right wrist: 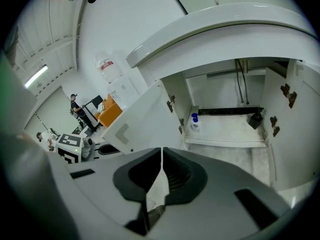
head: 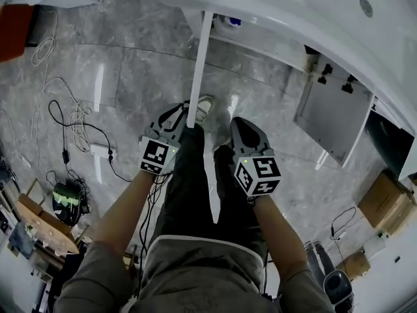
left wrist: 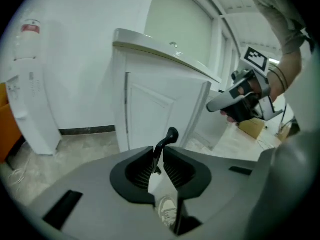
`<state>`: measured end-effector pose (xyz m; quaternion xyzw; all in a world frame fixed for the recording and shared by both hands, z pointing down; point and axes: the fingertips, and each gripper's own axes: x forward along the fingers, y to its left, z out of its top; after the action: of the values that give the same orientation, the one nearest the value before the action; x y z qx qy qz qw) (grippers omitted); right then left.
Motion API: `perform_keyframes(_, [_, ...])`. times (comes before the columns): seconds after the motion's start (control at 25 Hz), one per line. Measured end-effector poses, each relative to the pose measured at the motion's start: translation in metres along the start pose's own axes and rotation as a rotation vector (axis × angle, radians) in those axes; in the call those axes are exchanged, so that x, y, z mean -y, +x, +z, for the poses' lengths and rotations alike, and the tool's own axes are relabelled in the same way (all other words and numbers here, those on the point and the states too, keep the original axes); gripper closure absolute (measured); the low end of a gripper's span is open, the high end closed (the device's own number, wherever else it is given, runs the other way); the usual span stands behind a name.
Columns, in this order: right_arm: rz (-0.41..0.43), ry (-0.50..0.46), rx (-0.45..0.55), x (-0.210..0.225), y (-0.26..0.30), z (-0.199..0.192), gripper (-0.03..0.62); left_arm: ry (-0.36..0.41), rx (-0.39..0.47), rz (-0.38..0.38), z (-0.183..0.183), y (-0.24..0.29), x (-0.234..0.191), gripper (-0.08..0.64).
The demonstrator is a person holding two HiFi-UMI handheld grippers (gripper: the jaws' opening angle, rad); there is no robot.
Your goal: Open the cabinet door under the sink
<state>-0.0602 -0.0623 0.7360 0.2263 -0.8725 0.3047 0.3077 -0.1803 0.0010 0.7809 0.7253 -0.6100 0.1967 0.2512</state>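
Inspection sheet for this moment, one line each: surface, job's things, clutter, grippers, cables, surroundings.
Surface: glossy grey marble floor.
Job's things: cabinet under the sink stands with left door and right door both swung out.
Clutter: bottle and dark object on the cabinet shelf.
Grippers: left gripper shut on the left door's black handle; right gripper shut, empty.
Cables: loose cables on the floor at the left.
Surroundings: white counter; cardboard boxes.
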Motion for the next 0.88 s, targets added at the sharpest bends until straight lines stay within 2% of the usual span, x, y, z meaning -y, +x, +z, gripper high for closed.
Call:
perform_keyframes(0.08, [0.017, -0.017, -0.009, -0.01, 0.005, 0.004, 0.56, -0.086, -0.016, 0.109, -0.007, -0.013, -0.028, 0.509])
perform_keyframes(0.16, [0.026, -0.028, -0.016, -0.017, 0.007, 0.009, 0.56, -0.142, -0.028, 0.139, -0.01, -0.023, -0.041, 0.508])
perform_keyframes(0.32, [0.026, -0.033, -0.02, -0.023, 0.005, 0.021, 0.56, -0.111, -0.027, 0.097, 0.003, -0.035, -0.03, 0.509])
perform_keyframes(0.6, [0.019, -0.044, -0.027, -0.025, -0.011, 0.051, 0.561, -0.13, -0.041, 0.119, 0.028, -0.061, -0.027, 0.513])
perform_keyframes(0.88, [0.022, -0.072, 0.006, -0.032, -0.044, 0.098, 0.56, -0.116, -0.004, 0.123, 0.09, -0.091, -0.024, 0.523])
